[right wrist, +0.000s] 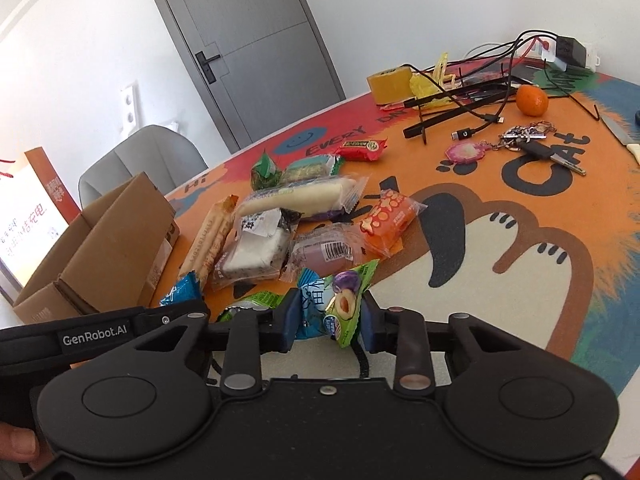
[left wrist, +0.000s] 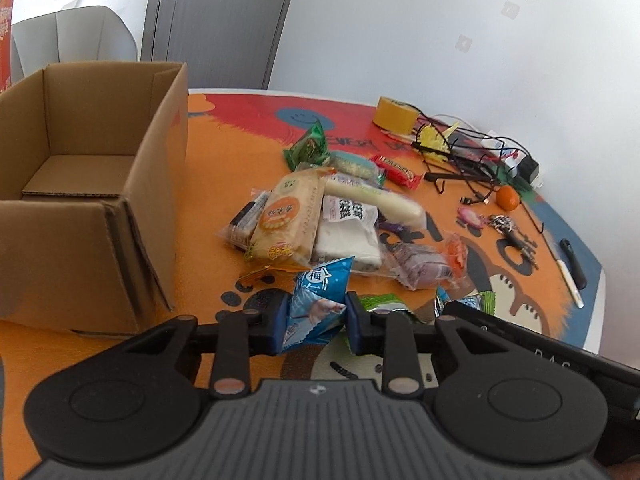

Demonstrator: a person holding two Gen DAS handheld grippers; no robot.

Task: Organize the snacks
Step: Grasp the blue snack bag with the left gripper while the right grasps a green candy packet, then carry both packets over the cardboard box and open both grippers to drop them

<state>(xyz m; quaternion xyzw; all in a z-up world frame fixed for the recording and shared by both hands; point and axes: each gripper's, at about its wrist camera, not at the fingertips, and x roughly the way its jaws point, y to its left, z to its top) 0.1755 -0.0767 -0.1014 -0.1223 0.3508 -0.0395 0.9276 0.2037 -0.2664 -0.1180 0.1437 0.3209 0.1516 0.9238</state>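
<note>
My left gripper (left wrist: 316, 322) is shut on a blue plum-candy packet (left wrist: 318, 304), held just above the table in front of the snack pile (left wrist: 320, 216). My right gripper (right wrist: 328, 316) is shut on a blue and green plum-candy packet (right wrist: 336, 304). An open, empty cardboard box (left wrist: 92, 188) stands to the left of the pile; it also shows in the right wrist view (right wrist: 108, 256). The pile holds several wrapped snacks: a biscuit pack (left wrist: 288, 220), a white roll (right wrist: 304, 196), a purple cake (right wrist: 324, 254) and an orange packet (right wrist: 386, 222).
The table has an orange cartoon mat (right wrist: 520, 260). At the far right lie tangled cables (right wrist: 472, 96), a yellow tape roll (left wrist: 394, 115), a tangerine (right wrist: 531, 101), keys (right wrist: 532, 140), a charger (right wrist: 570, 52) and pens (left wrist: 572, 264). A grey chair (right wrist: 140, 160) and door (right wrist: 256, 40) stand behind.
</note>
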